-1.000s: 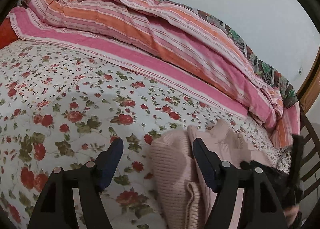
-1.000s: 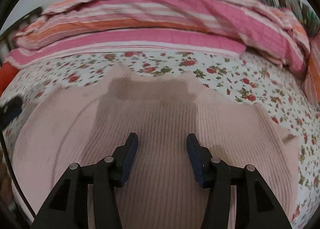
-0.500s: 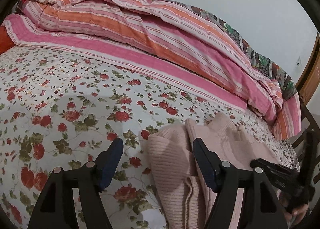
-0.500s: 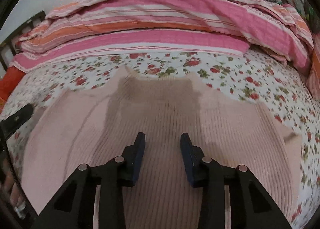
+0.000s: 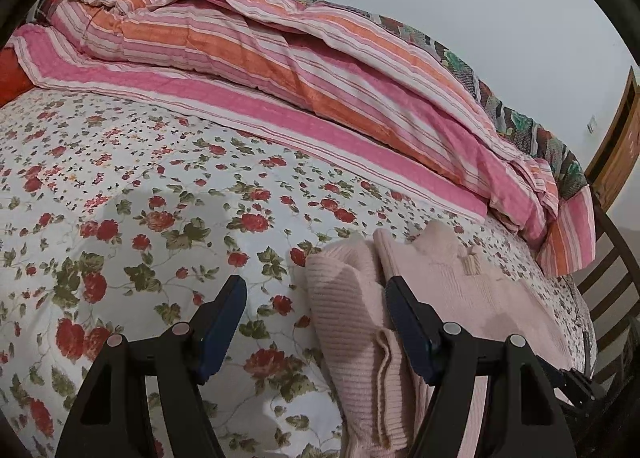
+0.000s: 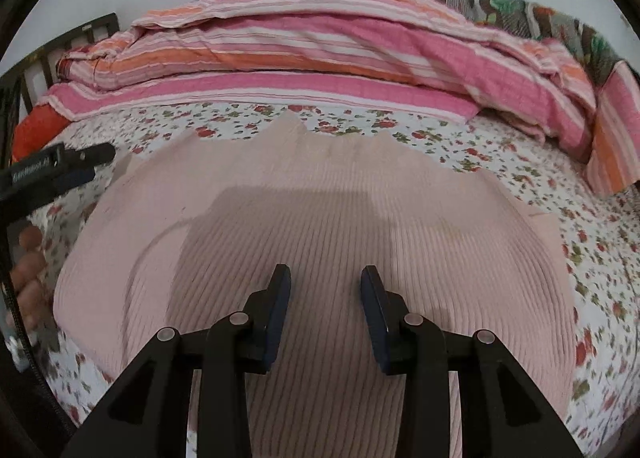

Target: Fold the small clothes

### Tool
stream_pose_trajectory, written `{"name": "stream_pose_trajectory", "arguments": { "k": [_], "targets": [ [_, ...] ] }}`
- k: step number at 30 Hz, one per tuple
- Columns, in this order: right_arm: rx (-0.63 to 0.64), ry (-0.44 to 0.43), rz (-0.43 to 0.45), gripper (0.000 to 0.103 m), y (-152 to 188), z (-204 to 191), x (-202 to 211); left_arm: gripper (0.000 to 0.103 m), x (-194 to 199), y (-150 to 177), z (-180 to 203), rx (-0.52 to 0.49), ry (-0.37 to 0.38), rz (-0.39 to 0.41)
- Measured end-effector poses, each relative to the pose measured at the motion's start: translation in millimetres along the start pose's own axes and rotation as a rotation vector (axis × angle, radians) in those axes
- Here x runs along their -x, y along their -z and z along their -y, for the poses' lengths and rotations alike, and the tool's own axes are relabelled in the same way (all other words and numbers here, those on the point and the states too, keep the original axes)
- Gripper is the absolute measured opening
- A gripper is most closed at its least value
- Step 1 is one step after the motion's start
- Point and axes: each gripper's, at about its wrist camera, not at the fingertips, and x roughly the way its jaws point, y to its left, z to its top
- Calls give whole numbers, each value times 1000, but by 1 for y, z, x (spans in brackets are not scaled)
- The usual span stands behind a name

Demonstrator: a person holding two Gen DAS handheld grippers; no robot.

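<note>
Your right tool (image 6: 325, 312), jaws just narrowed yet empty, hovers over the pink sweater (image 6: 320, 226) spread on the bed (image 5: 120, 186); left tool (image 5: 314, 324) released beside its folded sleeve; regrasp next.

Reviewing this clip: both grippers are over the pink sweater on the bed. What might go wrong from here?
1. The right gripper, jaws just narrowed but empty, hangs over the pink sweater mid-panel; pinching there may bunch it.
2. The left gripper is open beside the bunched sleeve; a loose grab could drag the fold crooked.

Both tongs (image 5: 314, 302) (image 6: 324, 290) gape, the right seemingly narrower.
</note>
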Motion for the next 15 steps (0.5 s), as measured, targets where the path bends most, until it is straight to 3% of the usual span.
{"name": "stream_pose_trajectory", "arguments": {
  "k": [15],
  "targets": [
    [63, 78, 6, 37, 54, -17, 22, 70, 14, 4, 5, -33, 33, 23]
  ]
}}
